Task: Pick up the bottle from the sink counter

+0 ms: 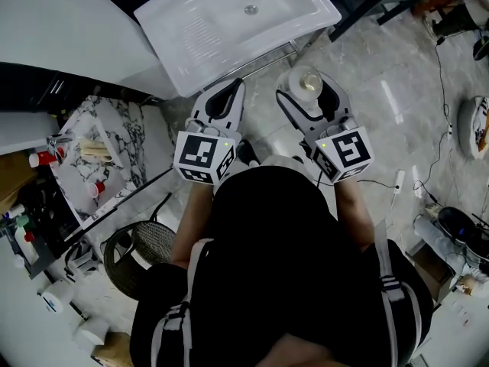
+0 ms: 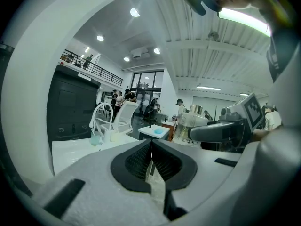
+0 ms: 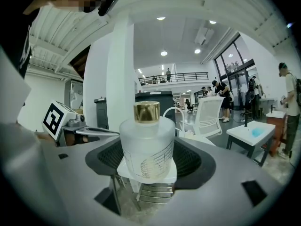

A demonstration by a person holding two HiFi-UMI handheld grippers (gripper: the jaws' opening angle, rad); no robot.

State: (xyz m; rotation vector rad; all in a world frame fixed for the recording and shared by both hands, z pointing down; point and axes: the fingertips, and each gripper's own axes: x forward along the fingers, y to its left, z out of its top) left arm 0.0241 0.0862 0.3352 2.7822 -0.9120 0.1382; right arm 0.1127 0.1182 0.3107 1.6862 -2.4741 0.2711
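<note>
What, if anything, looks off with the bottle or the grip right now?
Nothing stands out. The frosted bottle stands upright between the jaws of the right gripper, its gold cap on, with no spill or damage visible. It is held off the sink counter. The left gripper is shut with nothing in it.

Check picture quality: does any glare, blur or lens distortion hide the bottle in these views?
Head view: evenly lit, dark corners, the white sink nearly blown out. Right gripper view: heavy fisheye bending, yet the bottle is crisp. Left gripper view: same bending, a ceiling light strip glares, far background soft.
</note>
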